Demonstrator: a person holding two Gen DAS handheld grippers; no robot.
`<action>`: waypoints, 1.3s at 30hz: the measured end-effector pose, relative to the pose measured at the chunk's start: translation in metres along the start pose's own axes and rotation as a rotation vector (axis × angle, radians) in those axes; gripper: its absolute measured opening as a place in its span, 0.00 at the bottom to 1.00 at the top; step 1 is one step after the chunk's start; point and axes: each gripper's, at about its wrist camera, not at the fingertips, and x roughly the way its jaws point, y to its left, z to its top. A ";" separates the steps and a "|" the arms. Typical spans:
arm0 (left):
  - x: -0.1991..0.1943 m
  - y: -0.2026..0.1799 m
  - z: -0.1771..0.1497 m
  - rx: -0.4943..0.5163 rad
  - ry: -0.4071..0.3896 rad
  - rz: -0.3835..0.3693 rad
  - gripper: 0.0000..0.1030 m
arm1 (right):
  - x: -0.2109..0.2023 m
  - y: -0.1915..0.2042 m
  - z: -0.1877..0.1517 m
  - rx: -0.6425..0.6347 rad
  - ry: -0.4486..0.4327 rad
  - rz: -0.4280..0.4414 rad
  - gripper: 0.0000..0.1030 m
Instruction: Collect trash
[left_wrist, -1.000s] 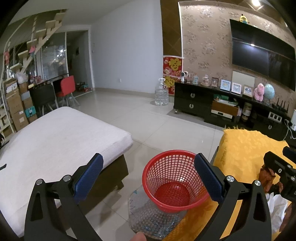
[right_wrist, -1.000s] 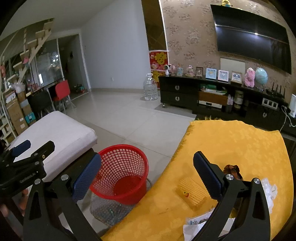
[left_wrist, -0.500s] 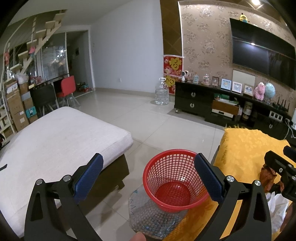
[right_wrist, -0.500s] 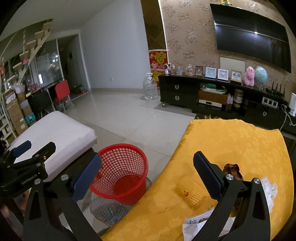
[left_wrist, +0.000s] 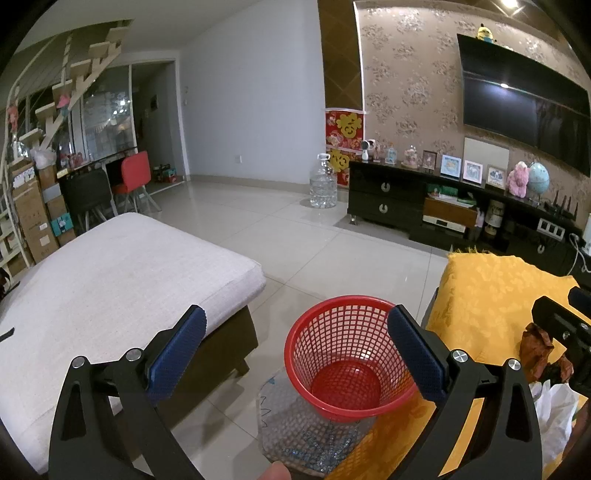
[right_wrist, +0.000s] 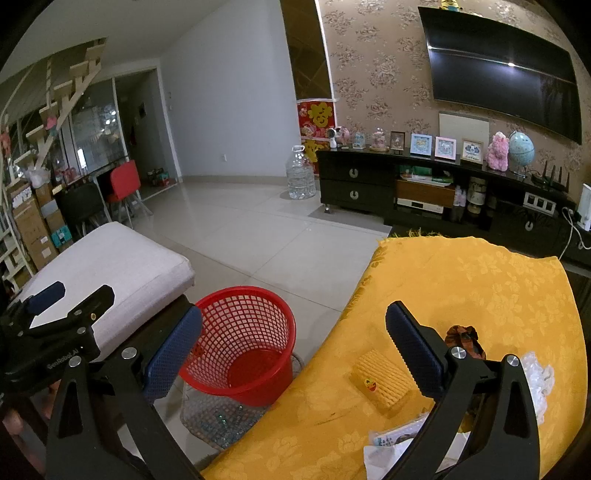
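Observation:
A red mesh basket (left_wrist: 349, 358) (right_wrist: 243, 343) stands on the floor beside a table draped in yellow cloth (right_wrist: 461, 291) (left_wrist: 491, 295). It sits on a clear plastic item (left_wrist: 306, 432) and holds nothing. On the cloth lie a yellow foam net sleeve (right_wrist: 384, 376), a brown crumpled wrapper (right_wrist: 463, 338) (left_wrist: 537, 347), clear crinkled plastic (right_wrist: 535, 373) and white paper wrappers (right_wrist: 391, 443) (left_wrist: 554, 410). My left gripper (left_wrist: 295, 350) hangs open above the basket's near side. Over the cloth's near part my right gripper (right_wrist: 293, 343) is open too, with nothing between its fingers.
A white cushioned ottoman (left_wrist: 110, 273) stands left of the basket. Tiled floor (left_wrist: 295, 236) stretches to a black TV cabinet (left_wrist: 424, 203) with a large water bottle (left_wrist: 323, 182) beside it. Chairs and stacked boxes (left_wrist: 33, 221) line the far left under stairs.
Both views shift very slightly; the basket sits a touch higher in the frame. Both grippers stay open and nothing has been picked up.

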 end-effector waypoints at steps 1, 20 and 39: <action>0.000 0.000 0.001 0.002 -0.002 0.001 0.92 | 0.001 -0.002 -0.001 0.000 0.000 0.001 0.94; -0.008 -0.028 -0.003 0.098 -0.002 -0.104 0.92 | -0.033 -0.052 -0.001 0.053 -0.032 -0.102 0.94; 0.034 -0.198 -0.005 0.446 0.155 -0.425 0.92 | -0.094 -0.186 -0.018 0.324 -0.062 -0.345 0.94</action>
